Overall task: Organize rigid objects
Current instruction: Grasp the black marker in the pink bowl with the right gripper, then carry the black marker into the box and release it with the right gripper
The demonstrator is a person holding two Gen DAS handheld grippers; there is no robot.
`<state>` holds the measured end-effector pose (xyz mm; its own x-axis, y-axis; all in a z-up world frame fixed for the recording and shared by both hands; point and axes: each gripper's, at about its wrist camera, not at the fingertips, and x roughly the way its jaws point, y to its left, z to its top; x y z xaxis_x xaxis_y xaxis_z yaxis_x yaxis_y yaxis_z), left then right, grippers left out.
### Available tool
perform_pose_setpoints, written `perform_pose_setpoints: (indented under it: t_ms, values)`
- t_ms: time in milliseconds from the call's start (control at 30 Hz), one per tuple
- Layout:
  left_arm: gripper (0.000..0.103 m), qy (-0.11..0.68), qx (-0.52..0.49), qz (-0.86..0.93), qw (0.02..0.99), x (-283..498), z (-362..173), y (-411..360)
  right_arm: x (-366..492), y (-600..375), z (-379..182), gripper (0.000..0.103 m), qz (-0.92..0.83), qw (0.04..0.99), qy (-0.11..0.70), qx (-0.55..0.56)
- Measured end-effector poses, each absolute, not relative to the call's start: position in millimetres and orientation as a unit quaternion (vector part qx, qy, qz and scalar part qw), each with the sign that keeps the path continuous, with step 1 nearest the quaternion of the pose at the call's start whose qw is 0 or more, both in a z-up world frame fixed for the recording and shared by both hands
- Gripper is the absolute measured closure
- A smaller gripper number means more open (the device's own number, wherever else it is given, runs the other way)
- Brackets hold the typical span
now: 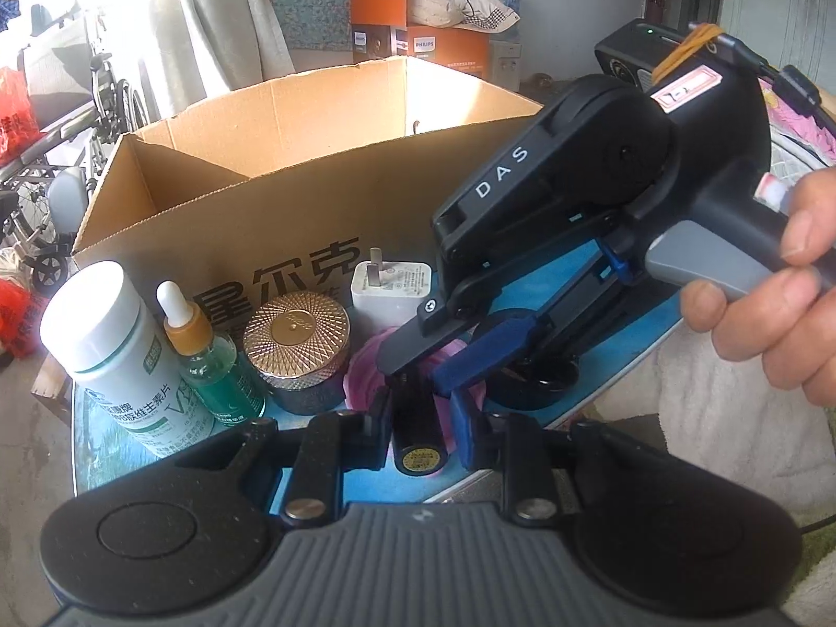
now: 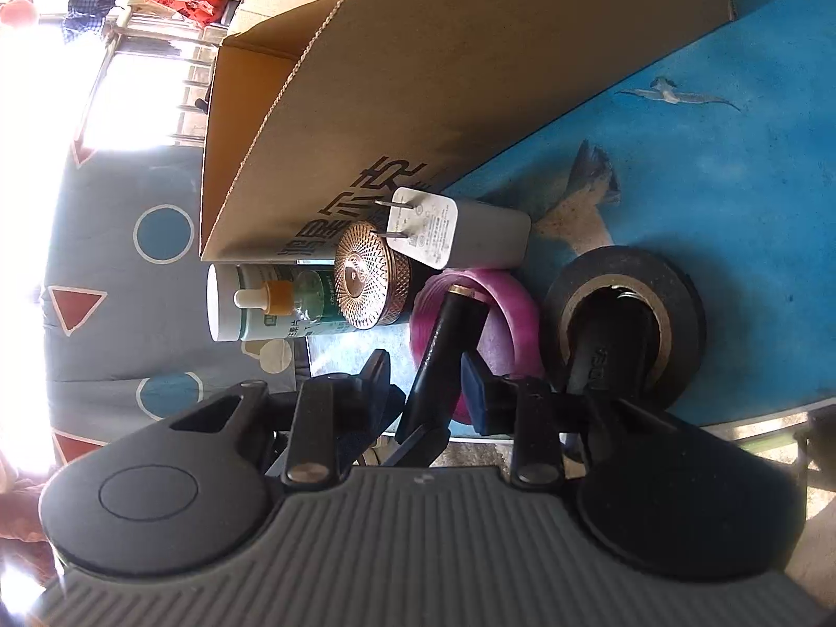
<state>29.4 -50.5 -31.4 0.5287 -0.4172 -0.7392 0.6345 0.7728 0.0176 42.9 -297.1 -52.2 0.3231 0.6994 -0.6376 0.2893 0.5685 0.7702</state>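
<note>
A black cylinder with a gold end (image 1: 419, 436) lies over a pink ring (image 1: 366, 371) on the blue table. My left gripper (image 1: 422, 433) has a finger on each side of it, close but with small gaps. My right gripper (image 1: 433, 366), seen from the left wrist, reaches down onto the far end of the same cylinder (image 2: 449, 334); in its own view its fingers (image 2: 426, 381) flank the cylinder with gaps. A white bottle (image 1: 112, 350), a dropper bottle (image 1: 209, 360), a gold-lidded jar (image 1: 298, 350), a white charger (image 1: 392, 287) and a black tape roll (image 2: 627, 313) stand nearby.
An open cardboard box (image 1: 292, 177) stands right behind the objects. A white towel (image 1: 731, 418) lies at the table's right edge. A wheelchair (image 1: 62, 157) and an orange box (image 1: 418, 36) are beyond the table.
</note>
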Motion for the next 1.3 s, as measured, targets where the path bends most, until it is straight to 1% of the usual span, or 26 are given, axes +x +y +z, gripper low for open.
perform_pose_setpoints:
  t_ms: [100,167,367,700,800,933,1133,1233,1300]
  values:
    - [0.078,0.394,0.143,-0.3,0.857,38,-37,-54,45,-295,-54,0.074,0.142,0.685,0.563,0.44]
    - [0.076,0.407,0.137,-0.3,0.852,43,-40,-54,46,-294,-55,0.074,0.14,0.686,0.563,0.44]
    - [0.078,0.428,0.111,-0.296,0.847,53,-43,-53,46,-295,-55,0.075,0.145,0.695,0.56,0.428]
    - [0.08,0.41,0.096,-0.293,0.858,36,-23,-46,28,-304,-56,0.077,0.164,0.688,0.547,0.447]
    - [0.08,0.401,0.09,-0.303,0.86,27,-13,-43,20,-305,-49,0.081,0.183,0.691,0.529,0.457]
    - [0.08,0.392,0.086,-0.315,0.86,21,-6,-52,17,-307,-40,0.083,0.199,0.695,0.512,0.465]
    - [0.08,0.395,0.082,-0.302,0.864,29,-15,-52,20,-309,-38,0.084,0.201,0.697,0.496,0.477]
    - [0.08,0.4,0.066,-0.295,0.865,39,-16,-43,15,-319,-29,0.082,0.197,0.723,0.47,0.466]
    - [0.08,0.405,0.052,-0.292,0.865,45,-17,-36,10,-325,-19,0.082,0.194,0.757,0.447,0.435]
